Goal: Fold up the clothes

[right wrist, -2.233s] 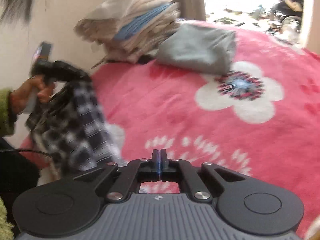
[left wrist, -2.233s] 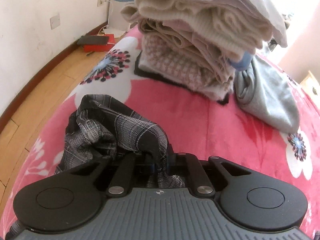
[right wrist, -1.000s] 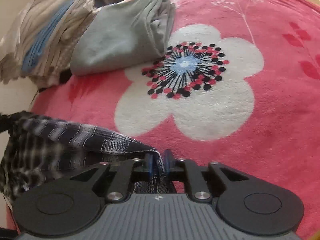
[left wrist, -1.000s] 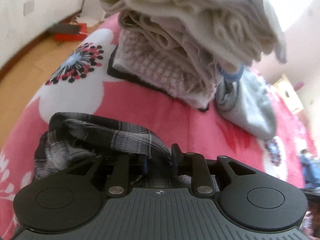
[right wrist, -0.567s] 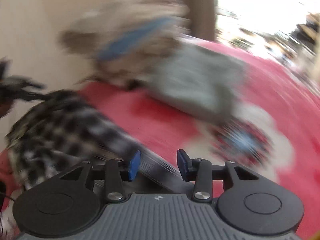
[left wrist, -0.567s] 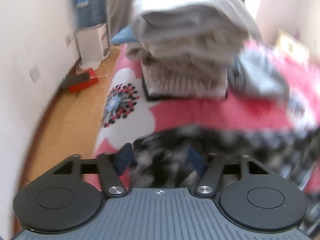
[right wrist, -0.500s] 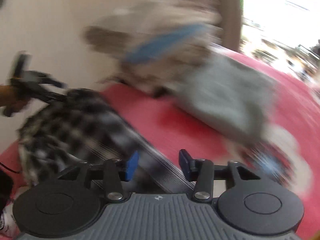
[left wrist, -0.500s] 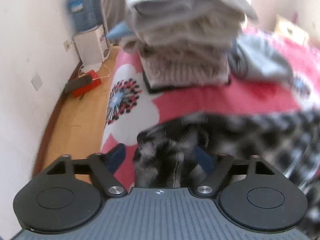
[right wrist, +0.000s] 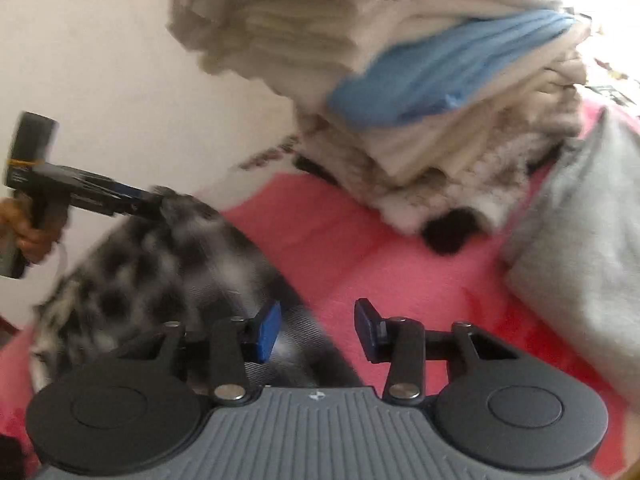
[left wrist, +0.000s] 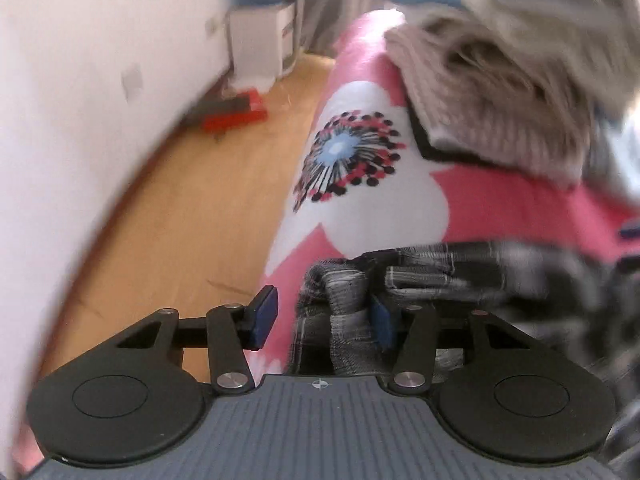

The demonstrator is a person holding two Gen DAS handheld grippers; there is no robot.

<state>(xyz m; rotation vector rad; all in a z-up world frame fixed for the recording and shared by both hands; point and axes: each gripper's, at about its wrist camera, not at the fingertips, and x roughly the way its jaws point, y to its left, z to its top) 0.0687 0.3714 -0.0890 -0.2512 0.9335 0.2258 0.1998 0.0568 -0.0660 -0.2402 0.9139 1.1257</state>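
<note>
So the black-and-white plaid cloth garment (left wrist: pixel 472 268) is lying rumpled on the pink fleece blanket with big white flowers (left wrist: pixel 520 208), near the blanket's edge by the wooden floor (left wrist: pixel 192 208). The left gripper (left wrist: pixel 320 320) has its blue-padded fingers (left wrist: pixel 265 316) apart and closing, with a bunched fold of the plaid sitting between them, against the right-hand pad but clear of the left one. The right gripper (right wrist: pixel 316 330) is also apart and closing; the plaid edge runs under its left pad, the pink blanket shows in the gap, nothing pinched. Behind sits a tall stack of folded cream, beige and blue clothes (right wrist: pixel 420 92), with a folded grey garment (right wrist: pixel 580 272) just beside it. Pretty blurry shot overall.
</note>
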